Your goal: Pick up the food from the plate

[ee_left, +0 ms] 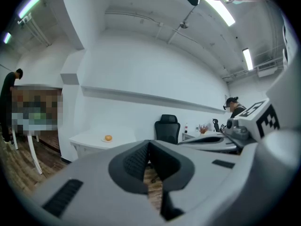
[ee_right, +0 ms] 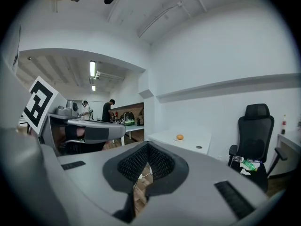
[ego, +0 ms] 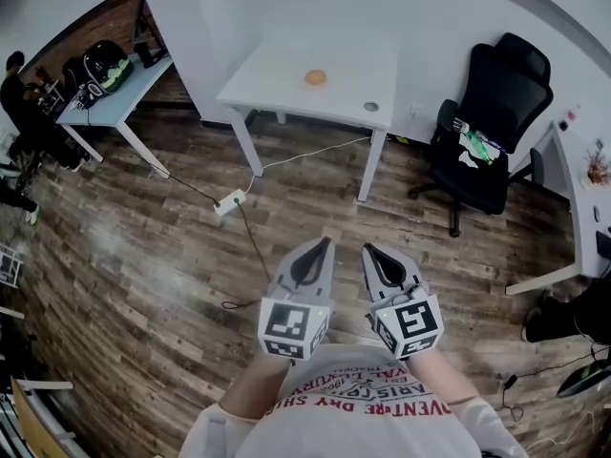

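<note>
A small round orange piece of food point(ego: 315, 77) lies on a pale plate on the white table point(ego: 277, 89) far ahead of me. The same food point(ee_left: 108, 137) shows small in the left gripper view, and the food point(ee_right: 179, 137) shows again in the right gripper view. My left gripper point(ego: 322, 243) and right gripper point(ego: 368, 249) are held side by side close to my chest, over the wooden floor, well short of the table. Both have their jaws shut with nothing between them.
A black office chair point(ego: 487, 127) stands right of the table. A white power strip point(ego: 230, 201) and cables lie on the floor before the table. A second desk point(ego: 110, 98) with bags stands at the far left, with a person beside it. Another desk edge point(ego: 573, 194) is at the right.
</note>
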A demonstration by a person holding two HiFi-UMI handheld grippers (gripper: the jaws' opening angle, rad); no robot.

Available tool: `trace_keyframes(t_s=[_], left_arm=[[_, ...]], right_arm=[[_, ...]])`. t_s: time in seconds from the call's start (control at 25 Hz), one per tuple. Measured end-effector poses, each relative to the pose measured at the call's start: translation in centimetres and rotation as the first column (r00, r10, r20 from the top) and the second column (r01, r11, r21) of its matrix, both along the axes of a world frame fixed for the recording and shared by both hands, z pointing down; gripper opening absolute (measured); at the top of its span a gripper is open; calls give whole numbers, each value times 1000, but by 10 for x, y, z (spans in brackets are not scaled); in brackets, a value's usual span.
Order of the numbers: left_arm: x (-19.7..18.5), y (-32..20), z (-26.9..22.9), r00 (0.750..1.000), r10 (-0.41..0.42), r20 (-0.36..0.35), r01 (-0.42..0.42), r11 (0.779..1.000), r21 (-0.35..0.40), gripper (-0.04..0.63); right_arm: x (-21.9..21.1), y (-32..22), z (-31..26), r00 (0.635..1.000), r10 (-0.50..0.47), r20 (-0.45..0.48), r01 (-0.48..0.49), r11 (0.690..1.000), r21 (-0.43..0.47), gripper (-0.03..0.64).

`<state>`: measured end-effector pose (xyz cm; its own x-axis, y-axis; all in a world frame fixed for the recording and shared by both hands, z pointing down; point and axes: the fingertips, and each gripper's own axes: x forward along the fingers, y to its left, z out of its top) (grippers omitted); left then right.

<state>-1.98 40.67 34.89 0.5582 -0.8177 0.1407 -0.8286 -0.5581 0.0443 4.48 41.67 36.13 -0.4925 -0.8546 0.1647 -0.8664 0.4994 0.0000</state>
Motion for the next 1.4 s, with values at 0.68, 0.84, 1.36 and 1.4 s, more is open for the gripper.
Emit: trace_keyframes(t_s=[0.68, 0.84, 1.36, 1.4], left_arm=[[-84, -12, 22, 998, -29, -62, 26, 998, -50, 6], [-90, -27, 28, 997, -56, -59, 52, 997, -62, 6], [-63, -148, 32, 995, -95, -35, 91, 992, -86, 6], [-56, -161, 32, 995, -94, -34, 90, 992, -89, 6]], right_arm=[[-66, -15, 23, 1000, -14, -27, 12, 998, -68, 3], [-67, -33, 27, 999, -26, -19, 25, 997, -67, 3], [-39, -162, 37, 997, -74, 13, 75, 992, -99, 3], [-32, -176, 37, 997, -71, 14, 72, 992, -100, 3]])
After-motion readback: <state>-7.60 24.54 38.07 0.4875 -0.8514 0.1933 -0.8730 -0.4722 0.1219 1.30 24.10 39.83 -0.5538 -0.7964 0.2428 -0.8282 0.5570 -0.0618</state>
